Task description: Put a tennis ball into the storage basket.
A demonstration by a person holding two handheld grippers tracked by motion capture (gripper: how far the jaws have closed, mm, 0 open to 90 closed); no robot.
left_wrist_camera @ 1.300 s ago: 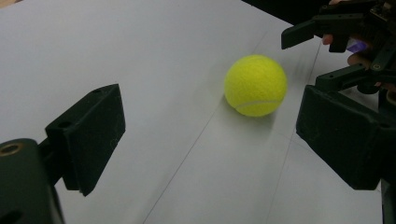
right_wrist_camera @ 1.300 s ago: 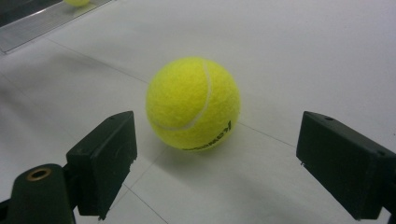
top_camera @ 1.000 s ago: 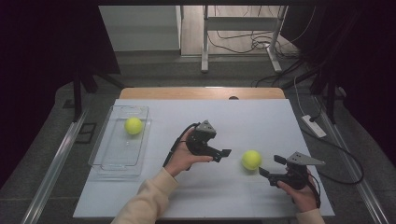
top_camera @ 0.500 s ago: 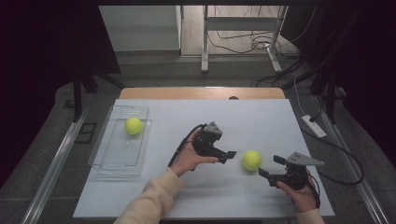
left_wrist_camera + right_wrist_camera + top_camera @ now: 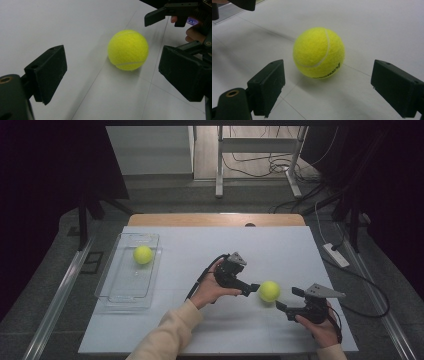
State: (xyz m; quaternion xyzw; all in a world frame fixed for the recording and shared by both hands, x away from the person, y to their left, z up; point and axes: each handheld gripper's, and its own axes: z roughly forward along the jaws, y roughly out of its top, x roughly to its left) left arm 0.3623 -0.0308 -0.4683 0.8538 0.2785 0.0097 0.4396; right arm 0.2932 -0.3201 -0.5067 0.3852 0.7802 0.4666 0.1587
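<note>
Tennis ball (image 5: 269,291) btwn both open tongs, untouched.

high: above, looking forward-down | gripper views: close, seemingly opposed | shared: tennis ball (image 5: 269,291)

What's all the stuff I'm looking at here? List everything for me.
tennis ball on the table: 1, yellow-green, lying on the white top between the two grippers, touched by neither
tennis ball in the tray: 1, yellow-green, at the far end of the tray
tray: 1, clear plastic, at the left side of the table
table: 1, white top with a wooden far edge
power strip: 1, white, off the table's right edge
cables: several, dark, on the floor beyond the table
left gripper: 1, black, jaws open, just left of the near ball
right gripper: 1, black with a grey plate on top, jaws open, just right of that ball
sleeve: 1, cream, on the left arm
</note>
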